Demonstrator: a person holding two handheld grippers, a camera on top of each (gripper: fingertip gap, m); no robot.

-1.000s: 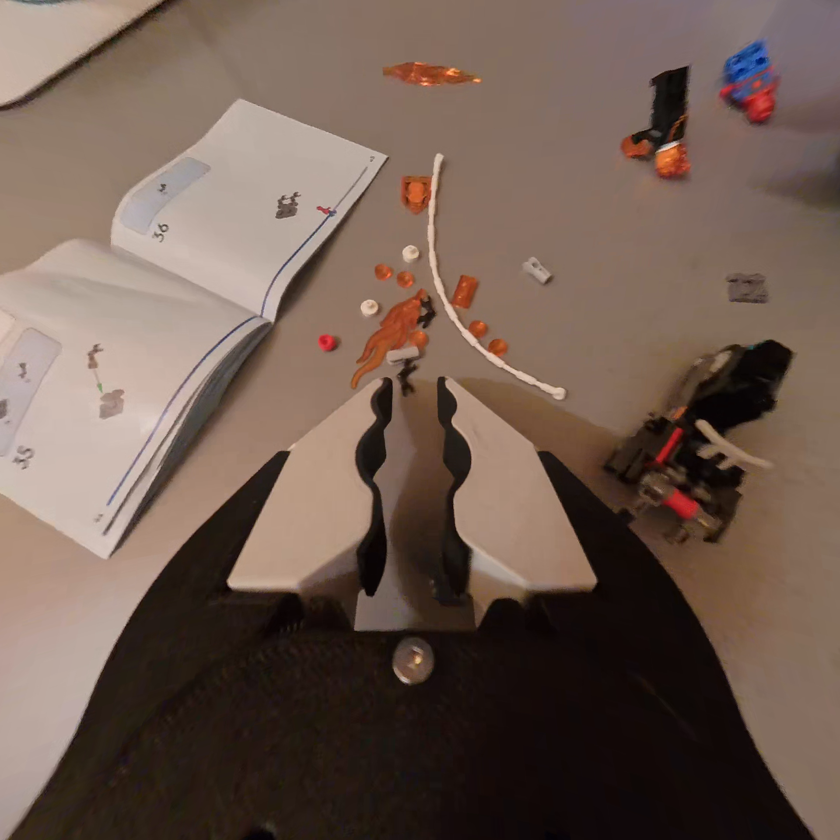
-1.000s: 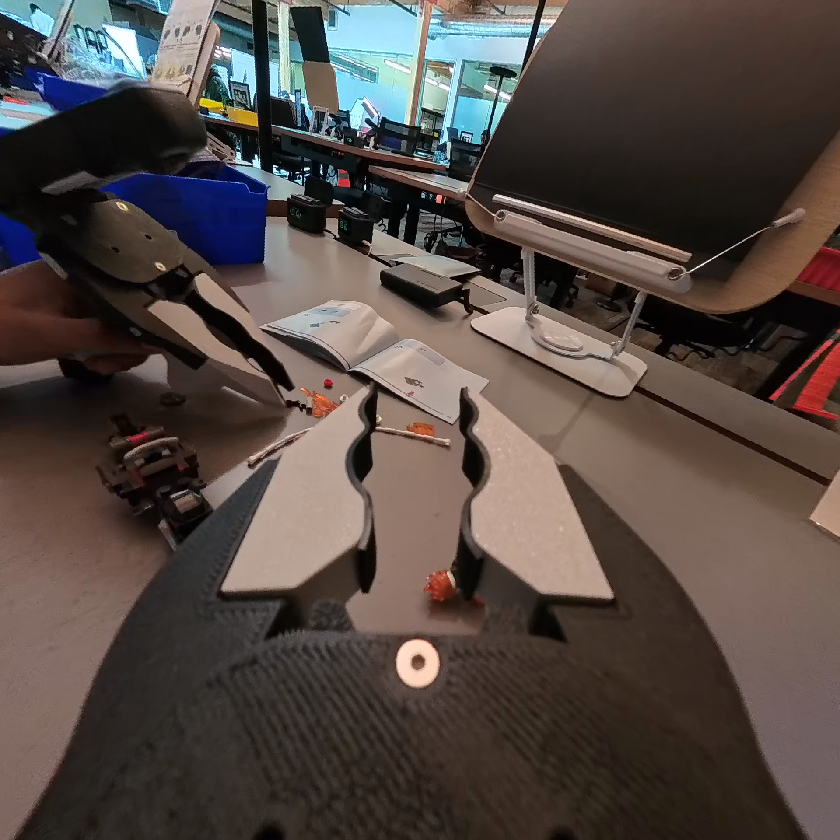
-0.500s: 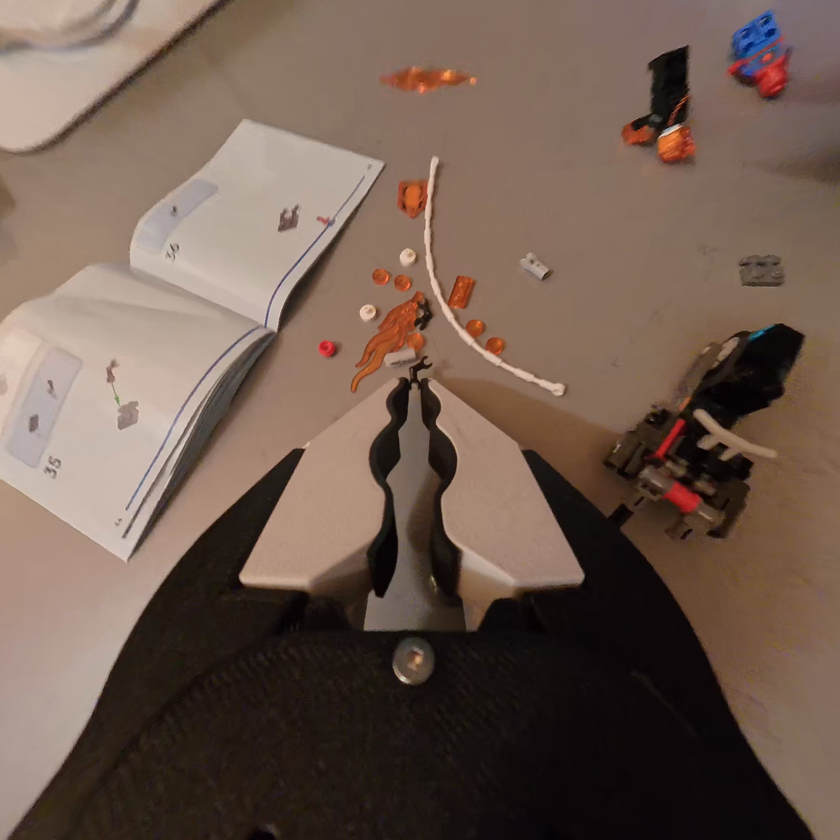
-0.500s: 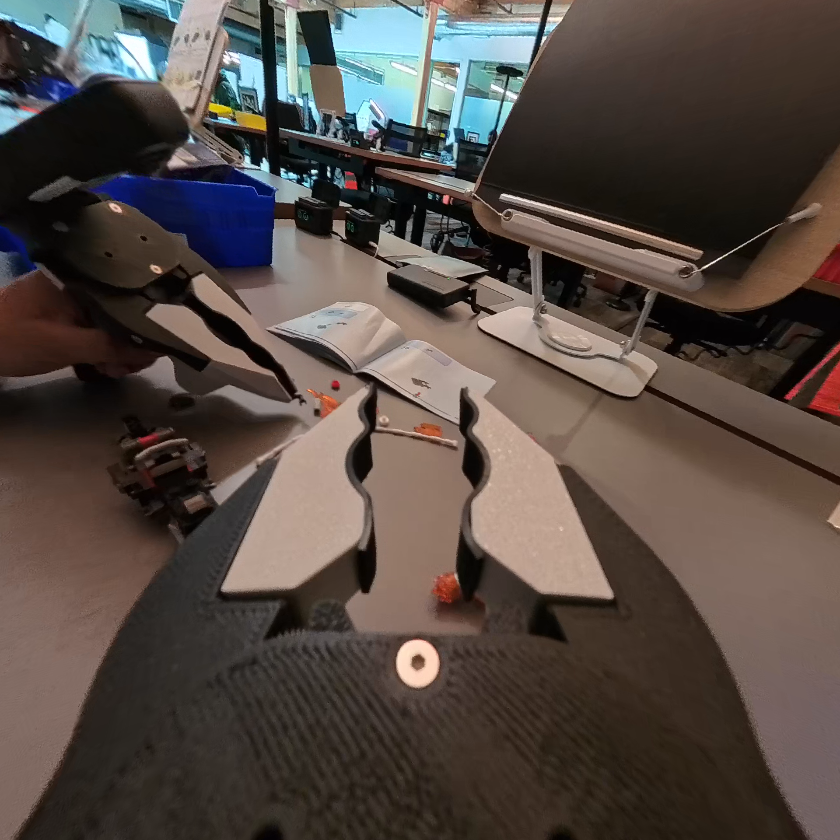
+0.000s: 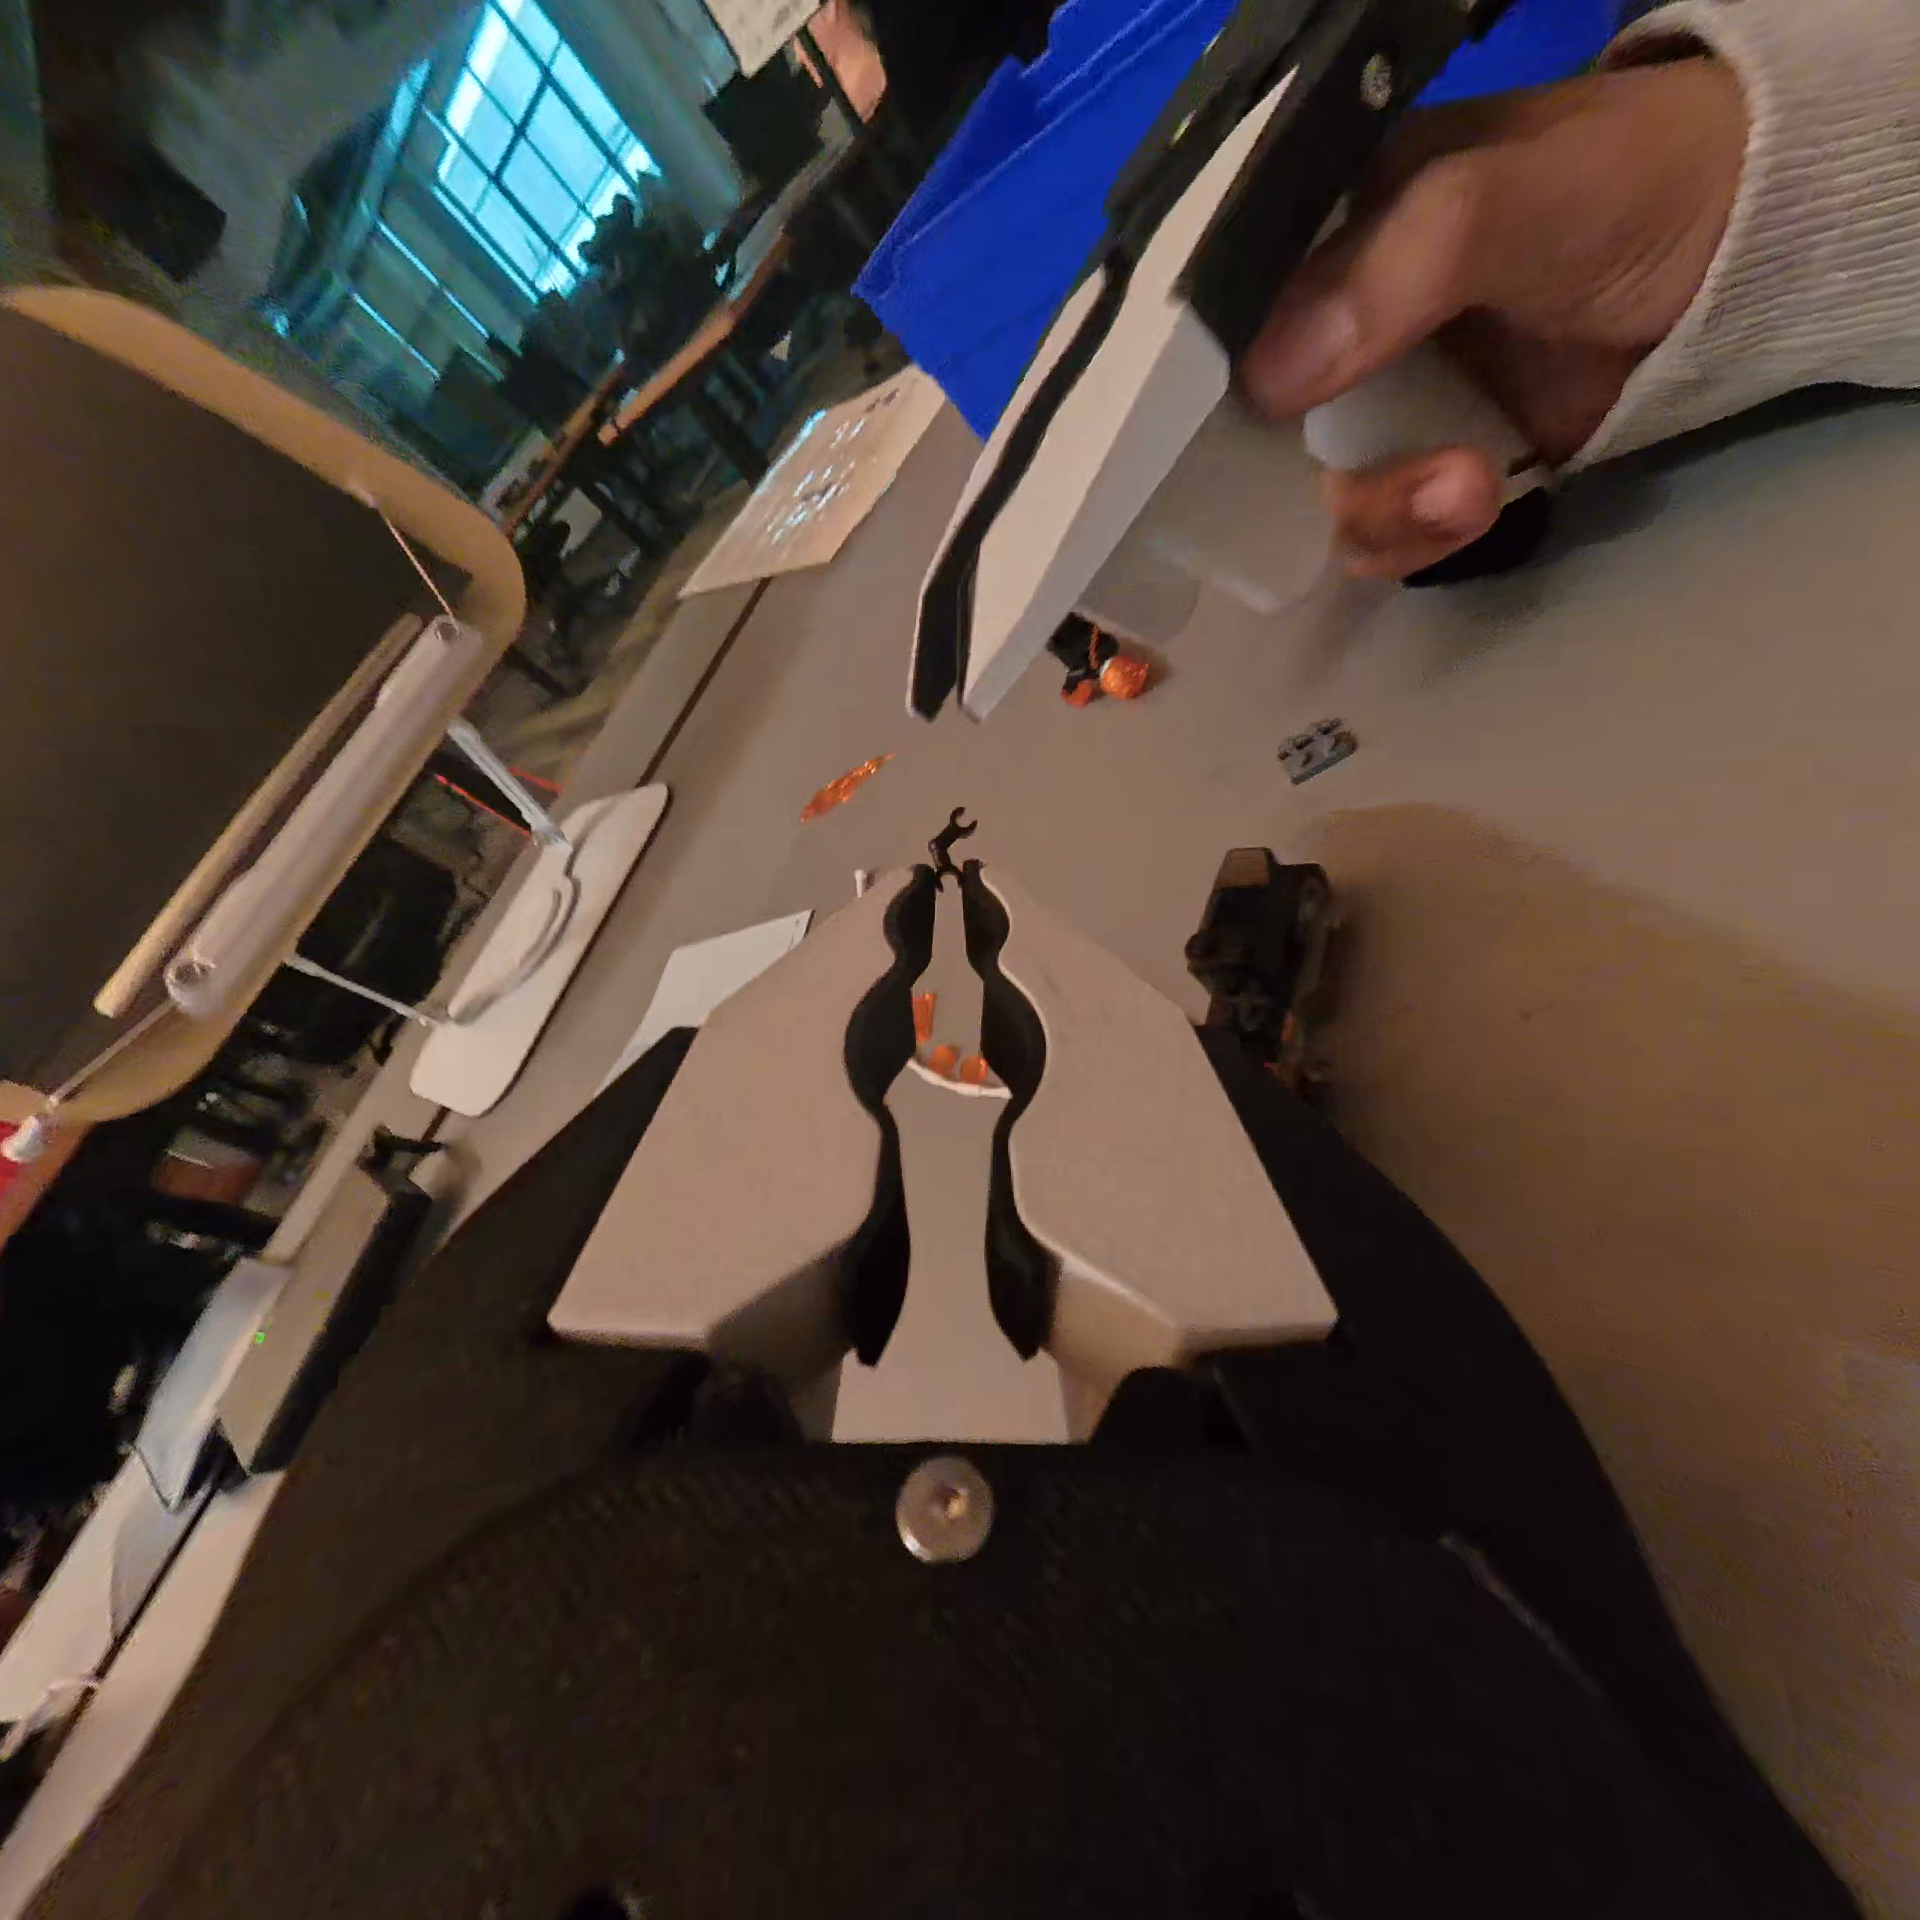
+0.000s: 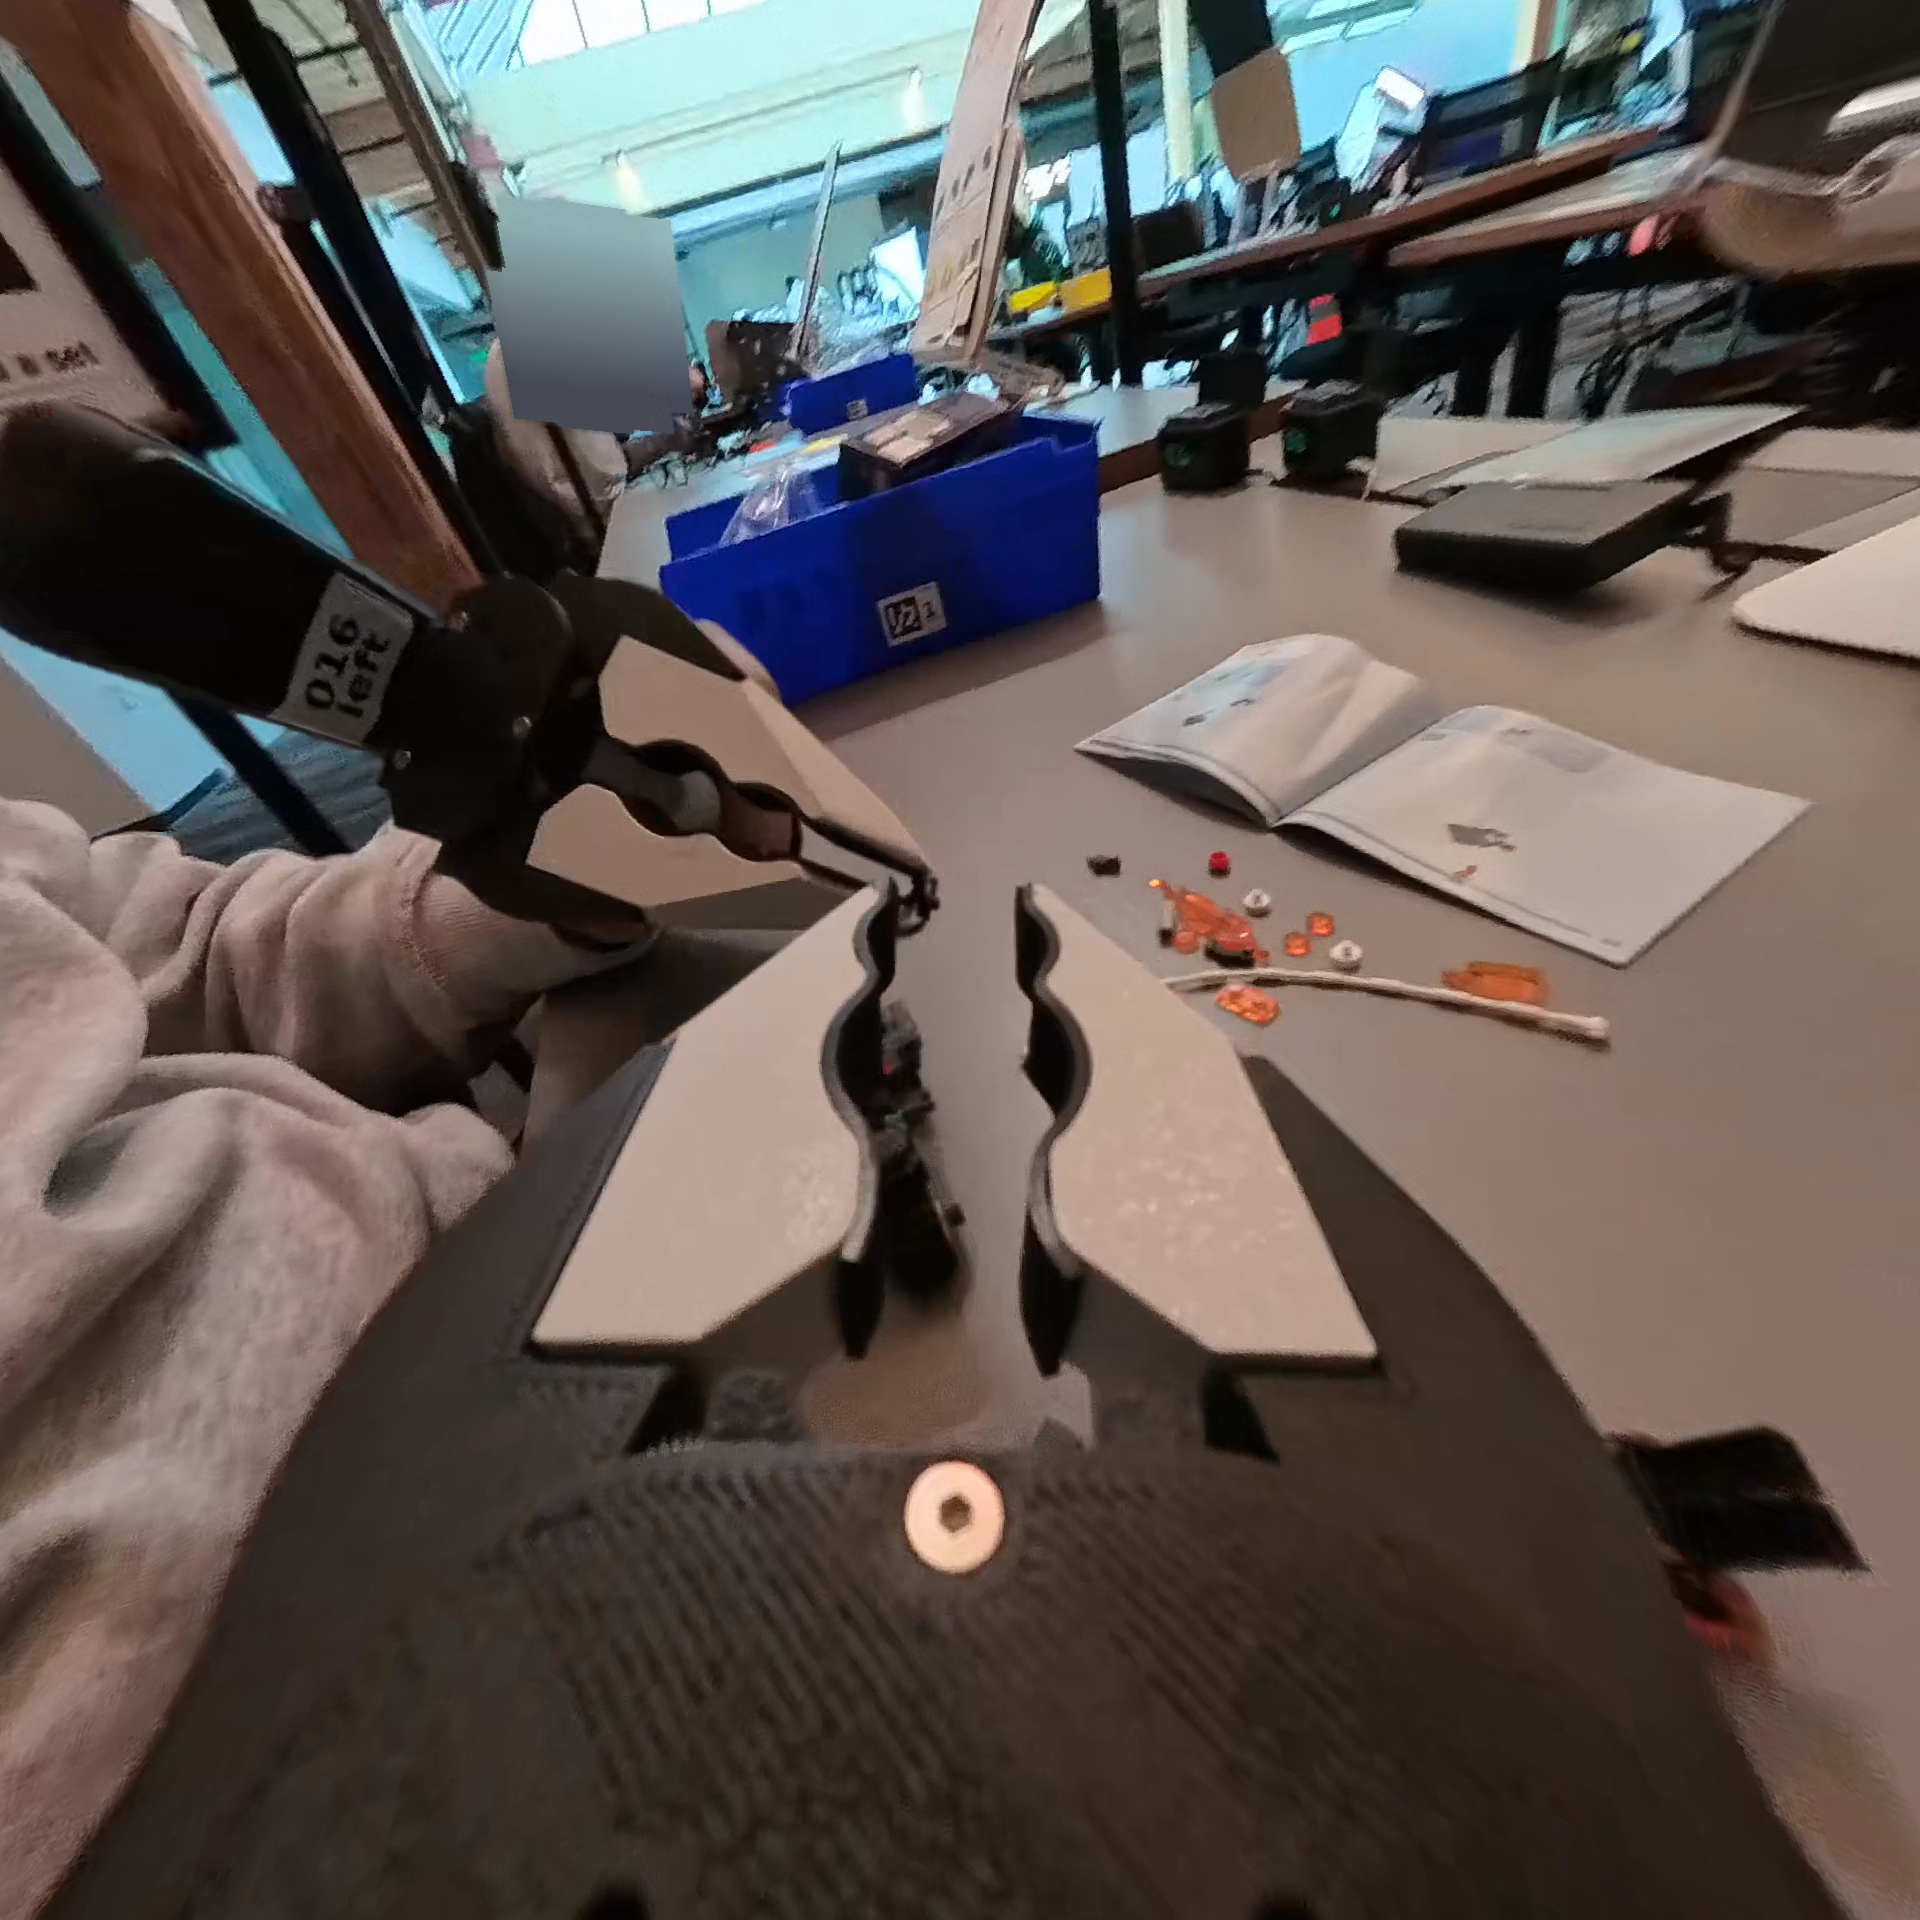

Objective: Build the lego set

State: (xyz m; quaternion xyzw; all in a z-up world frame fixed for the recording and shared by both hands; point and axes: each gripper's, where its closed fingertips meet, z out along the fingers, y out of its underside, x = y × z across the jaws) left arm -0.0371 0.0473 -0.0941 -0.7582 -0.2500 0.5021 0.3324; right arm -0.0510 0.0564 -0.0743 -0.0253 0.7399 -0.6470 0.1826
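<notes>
My left gripper [image 5: 945, 881] is shut on a tiny black clip piece [image 5: 951, 840] that sticks out past its tips, held above the table. In the right wrist view the left gripper [image 6: 912, 883] comes in from the left with the clip piece [image 6: 921, 906] beside my right gripper's left fingertip. My right gripper [image 6: 956, 906] is open and empty. The black partly built model [image 6: 906, 1143] shows through its gap, lower down; it also shows in the left wrist view [image 5: 1262, 935]. The right gripper [image 5: 951, 686] hangs tip-down in the left wrist view.
An open instruction booklet [image 6: 1455, 790] lies at the right. Loose orange pieces [image 6: 1216, 925], a white flexible rod [image 6: 1403, 992] and a red stud [image 6: 1218, 860] lie before it. A blue bin [image 6: 883, 582] stands behind. A grey piece [image 5: 1316, 750] and a black-orange sub-build [image 5: 1101, 670] lie farther off. Less than 4 cm separates the two grippers' tips. The white flexible rod [image 6: 1403, 992] is about 15 centimeters from both grippers' fingertips.
My left gripper closed on the black clip piece, lifted it off the table and tilted up. My right gripper swung left over the model, close to the left gripper's tips.
</notes>
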